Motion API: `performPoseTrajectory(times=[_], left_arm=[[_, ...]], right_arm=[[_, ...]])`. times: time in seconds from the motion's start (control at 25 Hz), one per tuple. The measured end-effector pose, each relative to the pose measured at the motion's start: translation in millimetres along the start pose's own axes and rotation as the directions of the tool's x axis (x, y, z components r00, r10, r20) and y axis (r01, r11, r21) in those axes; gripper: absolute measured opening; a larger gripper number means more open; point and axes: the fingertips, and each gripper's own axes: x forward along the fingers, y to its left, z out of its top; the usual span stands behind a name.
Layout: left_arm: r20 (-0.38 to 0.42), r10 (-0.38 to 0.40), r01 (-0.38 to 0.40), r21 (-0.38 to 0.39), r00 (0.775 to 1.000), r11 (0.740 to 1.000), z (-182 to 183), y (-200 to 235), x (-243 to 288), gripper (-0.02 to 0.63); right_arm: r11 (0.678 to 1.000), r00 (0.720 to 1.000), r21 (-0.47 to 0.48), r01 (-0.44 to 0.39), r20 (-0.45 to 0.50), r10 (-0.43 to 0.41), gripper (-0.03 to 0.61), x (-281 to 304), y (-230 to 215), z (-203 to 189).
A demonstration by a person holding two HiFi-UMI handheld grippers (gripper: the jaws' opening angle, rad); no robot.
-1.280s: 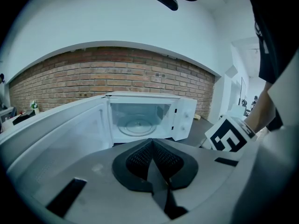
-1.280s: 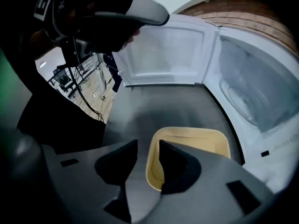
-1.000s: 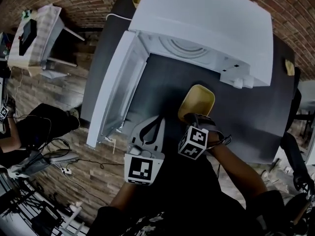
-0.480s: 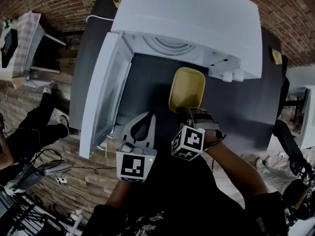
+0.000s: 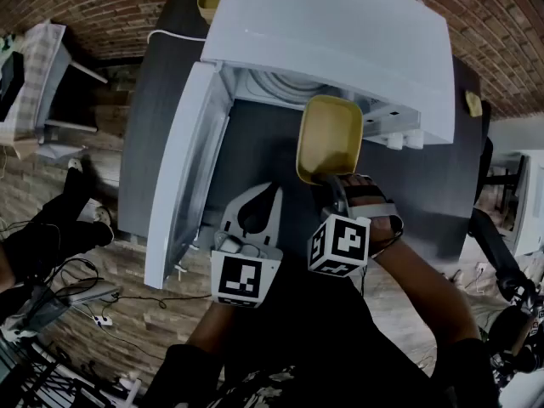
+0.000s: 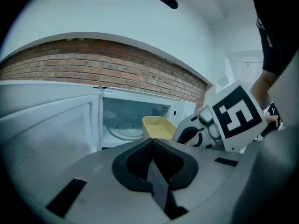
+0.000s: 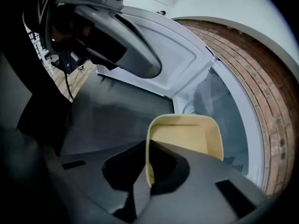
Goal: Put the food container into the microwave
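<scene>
Two units work above the dark counter (image 5: 263,143). Nearest, the left hand-held gripper (image 5: 273,191) has its jaws fully together, with nothing between them. Just right of it, the right hand-held gripper (image 5: 333,182) is clamped on the near rim of the yellow food container (image 5: 330,136), held at the mouth of the open microwave (image 5: 340,41). Its door (image 5: 183,177) stands swung left; the turntable (image 5: 285,83) lies farther inside.

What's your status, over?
Right gripper shut on yellow container rim, held at microwave mouth. Left gripper shut, empty. Door open, nothing blocking.
</scene>
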Motion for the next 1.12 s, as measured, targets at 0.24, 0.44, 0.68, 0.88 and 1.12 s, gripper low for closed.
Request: performPoseTrajectory(times=[0.24,0.44,0.68,0.88,1.12], left_arm=[[0.015,0.012,-0.011,-0.059,1.000,0.998,-1.8,15.5,1.2,0.000],[0.013,0.012,-0.012,-0.025,1.000,1.000,0.4,20.0,2.0,0.000],[-0.006,-0.036,0.036,0.017,0.999,0.999,-8.0,13.1,10.0,0.000],[-0.021,-0.049,0.049,0.029,0.999,0.998,-8.5,16.3,9.9,0.000],[-0.017,-0.048,0.048,0.026,0.999,0.999,-5.0,22.2,11.5,-0.002]], right_arm=[[0.998,0.999,-0.043,0.040,-0.014,-0.041,0.069,8.7,-28.8,10.3],[0.996,0.998,-0.061,0.058,-0.010,-0.058,0.069,23.7,-47.2,19.0],[0.995,0.996,-0.054,0.090,-0.018,-0.091,0.069,47.2,-75.7,13.6],[0.989,0.990,-0.065,0.135,-0.029,-0.137,0.069,70.3,-104.6,12.5],[0.988,0.988,-0.044,0.151,-0.031,-0.152,0.071,93.0,-129.2,18.8]])
